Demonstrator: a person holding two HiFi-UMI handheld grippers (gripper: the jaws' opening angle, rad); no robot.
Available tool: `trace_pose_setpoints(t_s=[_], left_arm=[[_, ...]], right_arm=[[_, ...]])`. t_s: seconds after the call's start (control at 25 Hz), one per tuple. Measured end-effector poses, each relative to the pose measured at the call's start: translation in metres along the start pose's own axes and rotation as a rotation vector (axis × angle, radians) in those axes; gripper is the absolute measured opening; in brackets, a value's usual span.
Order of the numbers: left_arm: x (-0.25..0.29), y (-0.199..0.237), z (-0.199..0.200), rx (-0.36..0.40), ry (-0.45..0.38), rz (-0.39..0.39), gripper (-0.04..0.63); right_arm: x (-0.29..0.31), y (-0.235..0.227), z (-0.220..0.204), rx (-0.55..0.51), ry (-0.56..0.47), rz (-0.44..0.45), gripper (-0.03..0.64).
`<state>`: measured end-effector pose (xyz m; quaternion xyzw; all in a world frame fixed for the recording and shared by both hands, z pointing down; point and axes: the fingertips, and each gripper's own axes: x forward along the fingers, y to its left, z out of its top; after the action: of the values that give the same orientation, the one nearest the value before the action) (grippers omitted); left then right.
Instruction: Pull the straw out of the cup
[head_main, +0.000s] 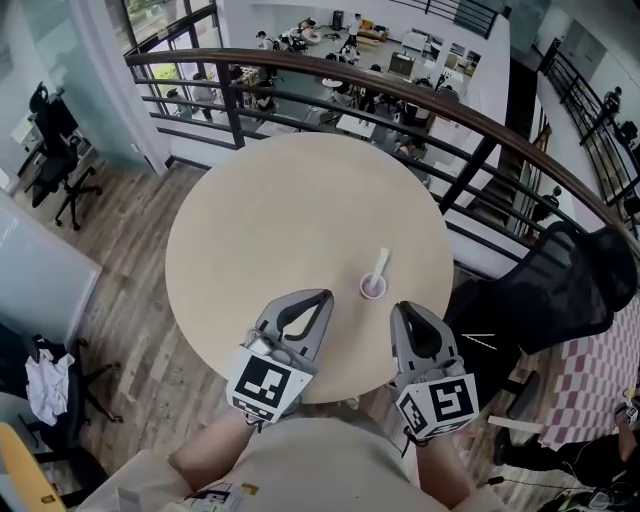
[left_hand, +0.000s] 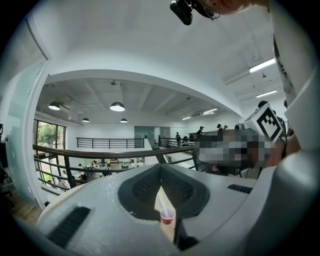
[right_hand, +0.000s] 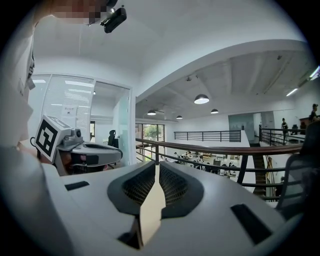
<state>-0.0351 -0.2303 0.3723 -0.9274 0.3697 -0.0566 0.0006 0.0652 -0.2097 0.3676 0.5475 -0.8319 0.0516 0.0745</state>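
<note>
My left gripper (head_main: 322, 297) has its jaws pressed together at the tips and holds nothing. My right gripper (head_main: 399, 310) is the same: jaws closed tip to tip, with only a thin wedge of tabletop showing behind them and nothing gripped. Both hover over the near edge of the round table (head_main: 250, 220), pointing across it, side by side and a little apart.

The cup (head_main: 372, 288) is small and pink. It stands upright on the table near that same edge, just beyond my two sets of tips and between them, touching neither. The white straw (head_main: 381, 264) is in the cup, leaning toward the far side. In the left gripper view the cup shows through the slit behind my closed jaws. A black chair (head_main: 565, 285) stands off the table's right side, by the railing (head_main: 300, 68).
</note>
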Motion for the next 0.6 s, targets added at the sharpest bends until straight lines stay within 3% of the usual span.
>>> trace_pose_setpoints(t_s=[0.4, 0.6], left_arm=[[0.020, -0.019, 0.001, -0.053, 0.033, 0.030, 0.014], [0.035, -0.021, -0.004, 0.001, 0.038, 0.017, 0.012]], right_arm=[[-0.005, -0.030, -0.005, 0.003, 0.005, 0.006, 0.035], [-0.001, -0.047, -0.007, -0.005, 0.009, -0.027, 0.038]])
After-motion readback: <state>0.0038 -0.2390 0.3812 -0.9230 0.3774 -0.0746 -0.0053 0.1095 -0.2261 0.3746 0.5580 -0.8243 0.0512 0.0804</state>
